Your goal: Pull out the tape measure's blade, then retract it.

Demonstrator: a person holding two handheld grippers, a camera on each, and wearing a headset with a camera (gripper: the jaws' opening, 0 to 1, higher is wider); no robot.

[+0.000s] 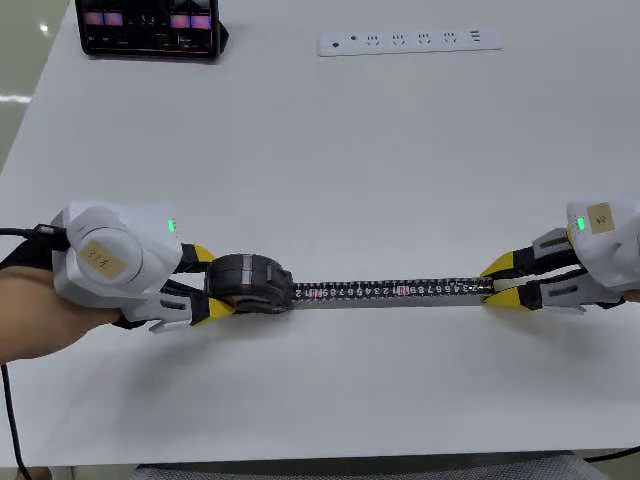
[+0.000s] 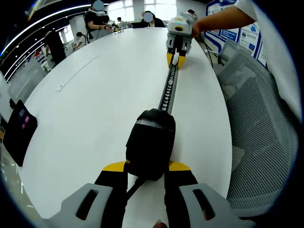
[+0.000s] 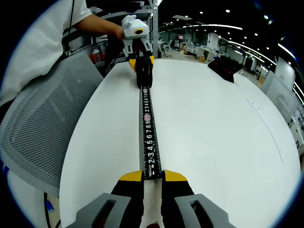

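The tape measure, a black round case, is seen lying on the white counter at the lower left of the head view. It is grasped from the left by the left gripper, whose yellow-tipped fingers are clenched on the case from both sides. The blade is drawn out of the case and runs rightward, flat along the counter, across the lower middle of the frame. Its far end is held at the lower right by the right gripper, whose fingers are clenched on the blade's tip.

In the left gripper view the case is seen in the lower centre, held between the two yellow fingertips, and the blade is stretched away toward the upper centre, where the right gripper is met. In the right gripper view the numbered blade is seen running up the middle of the frame from between the yellow fingertips to the case and the left gripper at the upper centre.

A white power strip is laid at the top centre of the head view, and a dark device with lit panels is stood at the upper left. A grey mesh chair is seen beside the counter's edge in both gripper views.
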